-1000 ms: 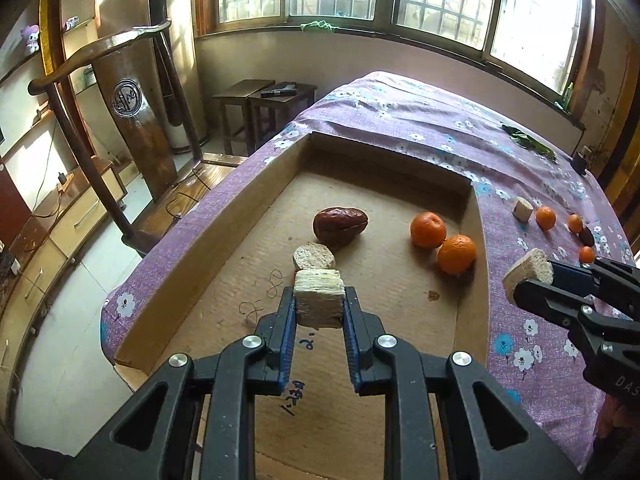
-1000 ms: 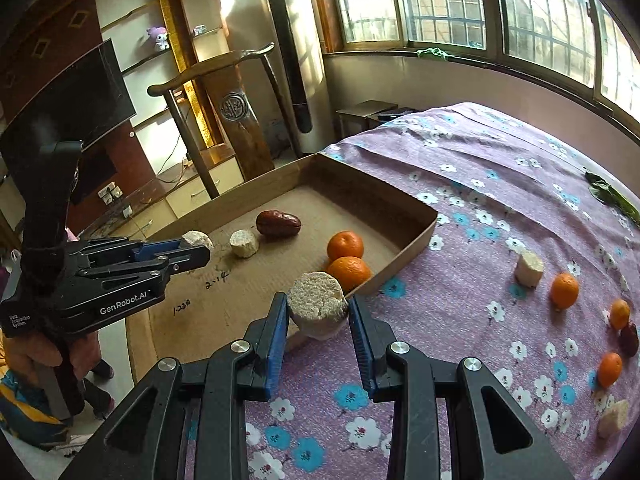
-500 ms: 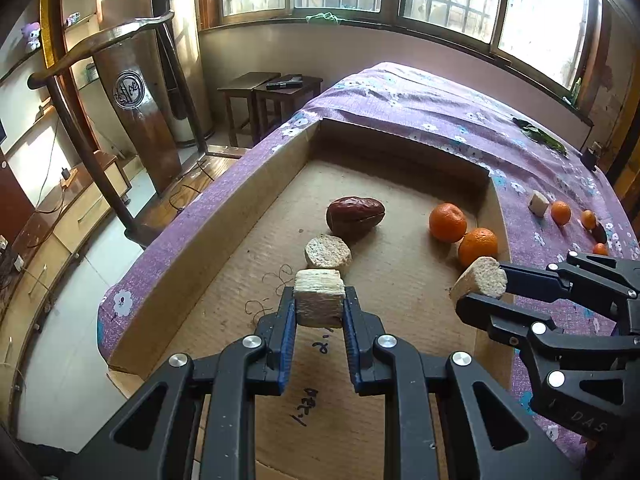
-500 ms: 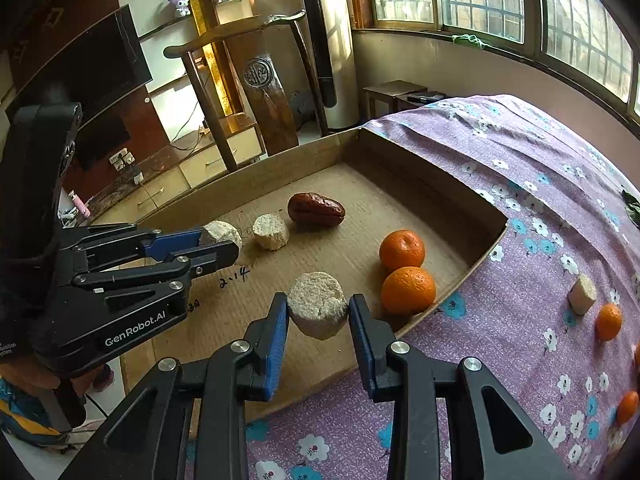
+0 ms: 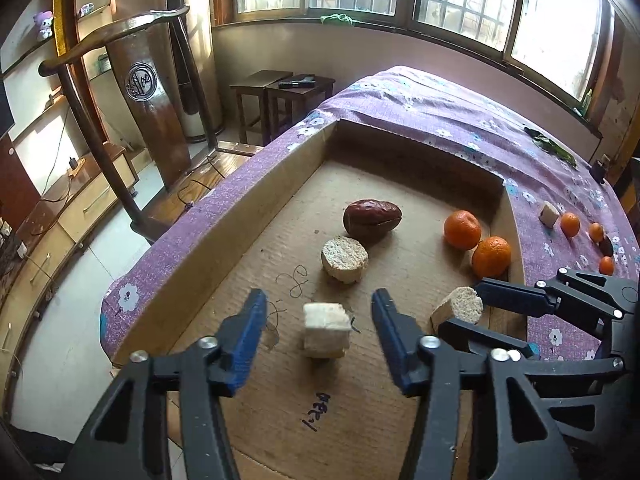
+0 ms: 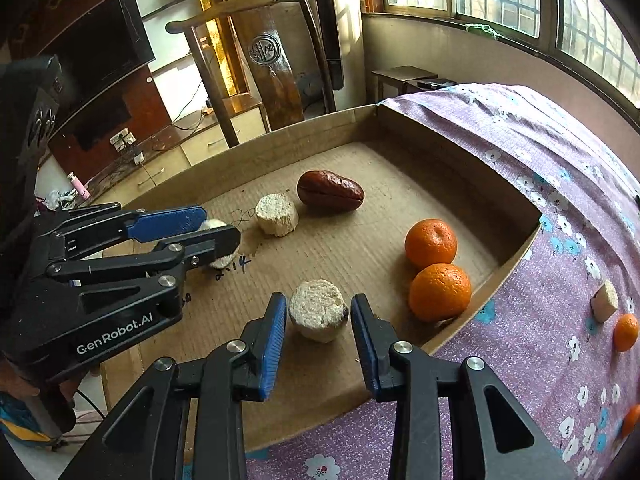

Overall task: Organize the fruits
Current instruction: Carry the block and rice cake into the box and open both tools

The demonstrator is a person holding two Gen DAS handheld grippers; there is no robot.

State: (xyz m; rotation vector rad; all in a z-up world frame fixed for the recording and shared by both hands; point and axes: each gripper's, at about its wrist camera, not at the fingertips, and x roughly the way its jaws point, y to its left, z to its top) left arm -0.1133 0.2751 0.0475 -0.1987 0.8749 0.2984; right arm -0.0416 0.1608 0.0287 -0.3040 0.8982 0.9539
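Observation:
A shallow cardboard tray (image 5: 248, 216) lies on a purple flowered cloth. It holds a red date (image 5: 372, 218), a round pale chunk (image 5: 345, 258) and two mandarins (image 5: 462, 229) (image 5: 491, 256). My left gripper (image 5: 318, 300) is opening. A pale cube (image 5: 324, 336) stands on the tray floor between its fingers, clear of both pads. My right gripper (image 6: 319, 308) is opening too. A round pale chunk (image 6: 318, 314) rests on the cardboard between its pads with a thin gap on each side. In the right wrist view the left gripper (image 6: 220, 226) partly hides the cube.
Loose fruit lies on the cloth right of the tray: a pale chunk (image 6: 605, 302) and several small mandarins (image 6: 626, 332). A wooden chair (image 5: 120, 60) and two dark stools (image 5: 280, 84) stand beyond the table's left edge. The tray's right wall (image 6: 516, 256) rises beside the mandarins.
The left gripper has opened and let go of the pale cube, which now stands on the tray floor. The right gripper came over the tray, sank, and its jaws have parted from the round chunk.

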